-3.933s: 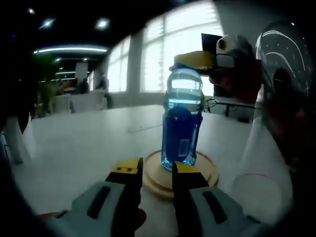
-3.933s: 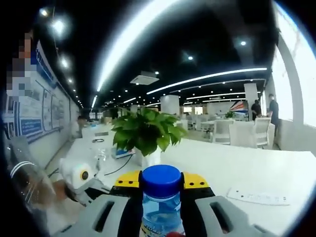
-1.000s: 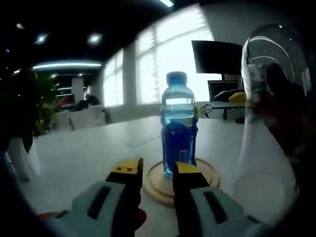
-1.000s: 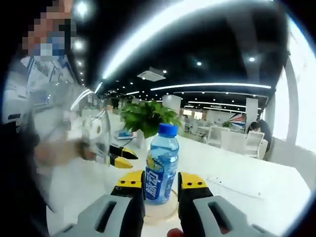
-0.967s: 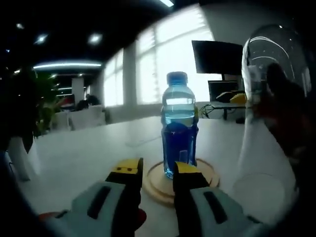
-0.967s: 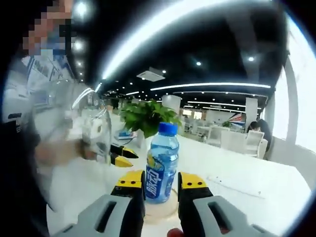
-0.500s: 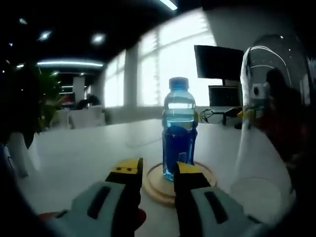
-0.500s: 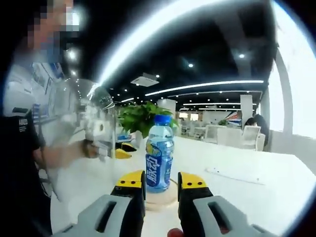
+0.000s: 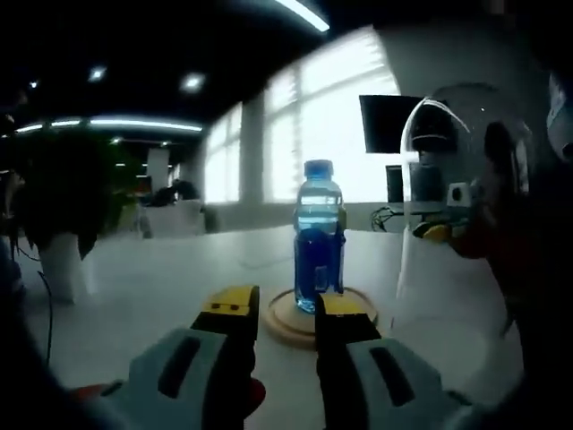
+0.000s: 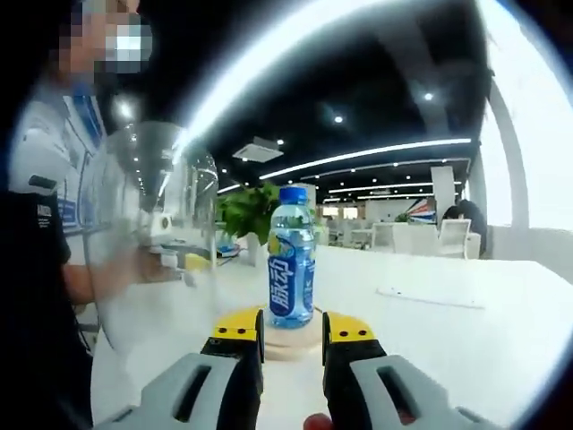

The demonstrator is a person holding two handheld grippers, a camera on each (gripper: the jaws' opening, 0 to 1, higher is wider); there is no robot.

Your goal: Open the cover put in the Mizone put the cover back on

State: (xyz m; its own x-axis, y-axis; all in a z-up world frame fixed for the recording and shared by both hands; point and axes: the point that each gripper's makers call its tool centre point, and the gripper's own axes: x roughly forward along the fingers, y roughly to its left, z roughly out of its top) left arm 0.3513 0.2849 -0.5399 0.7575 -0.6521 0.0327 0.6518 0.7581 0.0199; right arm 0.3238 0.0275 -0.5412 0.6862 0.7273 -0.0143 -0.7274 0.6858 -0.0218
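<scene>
A blue-capped Mizone bottle (image 9: 320,242) (image 10: 292,269) stands upright on a round wooden base (image 9: 285,324) (image 10: 291,343) on the white table. My left gripper (image 9: 286,309) is open a little short of the base, nothing between its jaws. My right gripper (image 10: 292,330) is open too, its tips level with the base's near edge and apart from the bottle. The clear glass dome cover (image 9: 448,269) (image 10: 143,296) stands beside the base, off it. Through the glass I see the right gripper (image 9: 439,230) in the left gripper view and the left gripper (image 10: 192,262) in the right gripper view.
A potted plant (image 9: 63,215) (image 10: 246,215) stands on the table beyond the bottle. A dark monitor (image 9: 389,121) is behind the dome. A paper slip (image 10: 430,298) lies to the right. The person's dark torso (image 10: 36,296) fills the left side.
The right gripper, shut on the bottle's cap 3.9 s ago, has let go and backed away. Both views have since drawn back, so the bottle looks smaller and more of the dome shows.
</scene>
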